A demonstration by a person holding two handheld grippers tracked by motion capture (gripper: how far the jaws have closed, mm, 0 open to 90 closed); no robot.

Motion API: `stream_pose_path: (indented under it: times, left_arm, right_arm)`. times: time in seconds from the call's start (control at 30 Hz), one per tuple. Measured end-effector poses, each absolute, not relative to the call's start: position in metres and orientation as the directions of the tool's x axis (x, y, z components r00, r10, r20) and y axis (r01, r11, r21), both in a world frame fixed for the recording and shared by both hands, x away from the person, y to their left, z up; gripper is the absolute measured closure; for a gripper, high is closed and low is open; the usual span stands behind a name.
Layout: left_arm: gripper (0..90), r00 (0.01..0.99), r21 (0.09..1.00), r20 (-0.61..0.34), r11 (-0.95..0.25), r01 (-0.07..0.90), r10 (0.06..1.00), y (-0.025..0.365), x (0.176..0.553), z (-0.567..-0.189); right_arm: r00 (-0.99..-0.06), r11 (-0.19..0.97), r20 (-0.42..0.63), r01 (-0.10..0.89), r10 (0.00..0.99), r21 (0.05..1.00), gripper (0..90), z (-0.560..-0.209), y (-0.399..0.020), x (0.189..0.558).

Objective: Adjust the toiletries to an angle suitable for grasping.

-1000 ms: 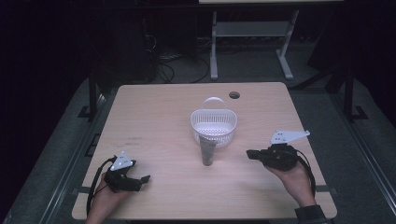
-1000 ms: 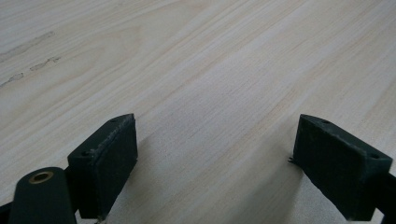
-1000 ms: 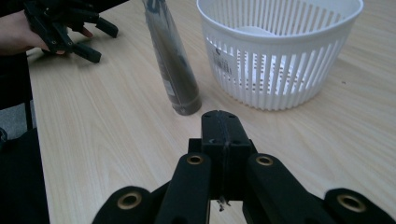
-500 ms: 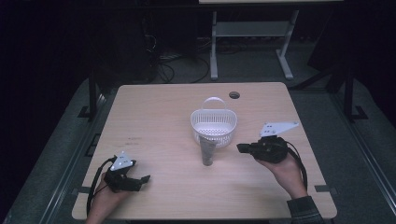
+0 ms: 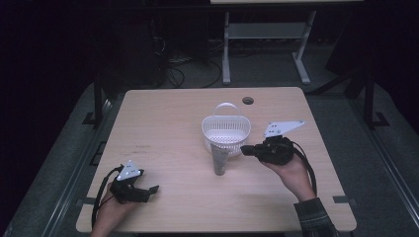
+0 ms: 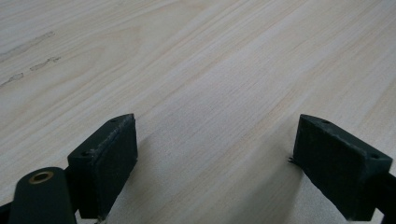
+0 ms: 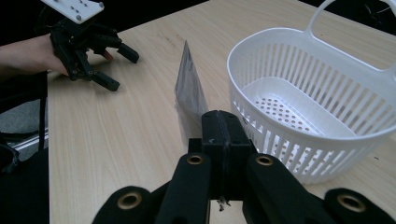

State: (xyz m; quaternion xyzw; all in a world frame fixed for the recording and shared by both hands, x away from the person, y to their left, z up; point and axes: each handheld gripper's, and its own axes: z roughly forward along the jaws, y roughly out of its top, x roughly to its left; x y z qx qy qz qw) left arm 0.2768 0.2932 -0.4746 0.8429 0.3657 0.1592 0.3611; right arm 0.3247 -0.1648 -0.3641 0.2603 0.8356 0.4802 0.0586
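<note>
R fingers (image 7: 223,135) pressed together, nothing between them, tips just short of the upright grey pouch (image 7: 189,95). L fingers (image 6: 217,163) spread wide over bare counter (image 6: 210,60), holding nothing. Step looks like approach to the pouch; next, R needs to open, then close on its thin edge w/o tipping it. Pouch stands on counter, just beside white basket (image 7: 317,93): slim, silvery-grey, tapering to a top seam, prob light and easy to topple.
</note>
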Motion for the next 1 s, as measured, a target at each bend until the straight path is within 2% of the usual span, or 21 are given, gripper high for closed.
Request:
stream_pose_path:
  times: [1.0]
  left_arm:
    - [12.7, 0.682, 0.725, 0.004, -0.472, 0.501, 0.731, 0.293, 0.277, -0.475]
  right_arm:
    - [-0.889, 0.444, 0.183, 0.377, 0.420, 0.813, 89.6, -0.371, -0.136, 0.329]
